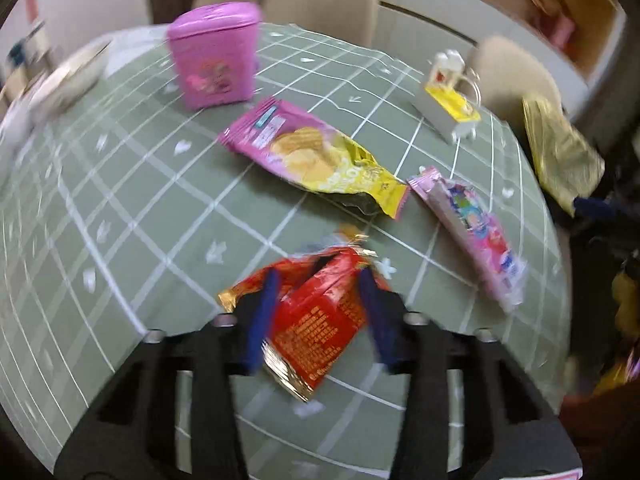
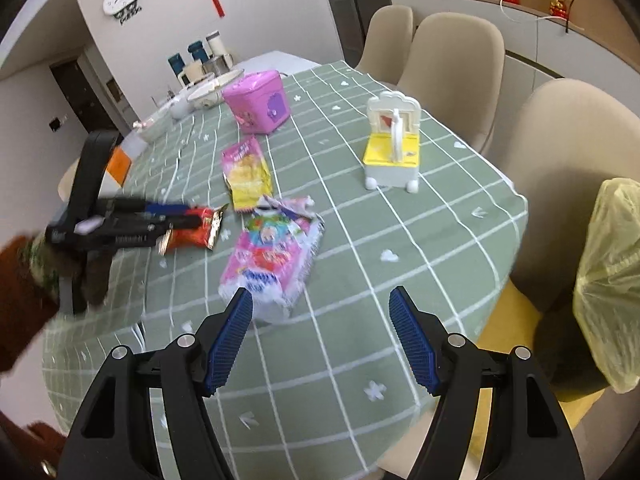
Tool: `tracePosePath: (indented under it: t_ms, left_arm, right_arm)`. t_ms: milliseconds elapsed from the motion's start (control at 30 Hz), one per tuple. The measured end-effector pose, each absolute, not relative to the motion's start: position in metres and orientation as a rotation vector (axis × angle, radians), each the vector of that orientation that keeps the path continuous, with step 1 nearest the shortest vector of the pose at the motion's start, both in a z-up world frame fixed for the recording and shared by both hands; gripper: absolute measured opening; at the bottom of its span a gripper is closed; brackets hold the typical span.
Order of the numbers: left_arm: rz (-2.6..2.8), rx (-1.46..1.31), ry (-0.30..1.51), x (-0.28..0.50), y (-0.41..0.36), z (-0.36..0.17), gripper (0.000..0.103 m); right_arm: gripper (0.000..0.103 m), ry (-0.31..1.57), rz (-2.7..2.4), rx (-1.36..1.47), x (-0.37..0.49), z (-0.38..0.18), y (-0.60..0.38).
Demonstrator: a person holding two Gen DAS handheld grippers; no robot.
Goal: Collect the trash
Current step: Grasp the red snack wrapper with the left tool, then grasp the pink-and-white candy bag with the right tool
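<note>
My left gripper [image 1: 320, 280] is shut on a red and gold snack wrapper [image 1: 316, 316] and holds it just above the green checked tablecloth [image 1: 120, 216]; it also shows in the right wrist view [image 2: 192, 228]. A pink and yellow chip bag [image 1: 316, 156] lies ahead of it, and a pink cartoon wrapper [image 1: 472, 236] lies to its right. My right gripper [image 2: 320, 300] is open and empty, just behind the pink cartoon wrapper [image 2: 276, 256]. The chip bag [image 2: 246, 174] lies farther off.
A pink tin box [image 2: 258, 102] and a white and yellow toy chair [image 2: 392, 144] stand on the table. Bowls and cups [image 2: 200, 92] sit at the far end. Beige chairs [image 2: 452, 52] line the right side. A yellow bag [image 2: 608, 280] hangs at the right edge.
</note>
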State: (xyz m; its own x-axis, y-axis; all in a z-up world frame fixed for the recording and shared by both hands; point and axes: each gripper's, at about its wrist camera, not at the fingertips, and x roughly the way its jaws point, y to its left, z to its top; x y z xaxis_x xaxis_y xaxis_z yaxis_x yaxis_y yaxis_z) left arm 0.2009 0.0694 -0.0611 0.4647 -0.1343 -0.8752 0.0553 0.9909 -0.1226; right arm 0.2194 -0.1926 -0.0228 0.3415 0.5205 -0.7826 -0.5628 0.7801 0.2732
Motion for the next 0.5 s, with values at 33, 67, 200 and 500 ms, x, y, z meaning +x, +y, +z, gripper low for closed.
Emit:
tracePosePath:
  t_ms: [33,67,200,500]
  left_arm:
    - [-0.087,-0.098,1.080,0.193,0.068,-0.061,0.033]
    - [-0.071,-0.121,1.077,0.188,0.067,-0.061,0.031]
    - [0.055,-0.230,1.056,0.164,0.064,-0.060,0.030]
    - [0.086,-0.323,1.039,0.147,0.062,-0.052,0.043]
  right_arm:
    - [0.067,1.002,0.709,-0.029,0.222,-0.025,-0.188]
    - [0.067,1.006,0.711,-0.018,0.223,-0.028,-0.184]
    - [0.067,1.025,0.715,0.010,0.231,-0.047,-0.158]
    - [0.067,1.059,0.700,-0.014,0.256,-0.078,-0.112]
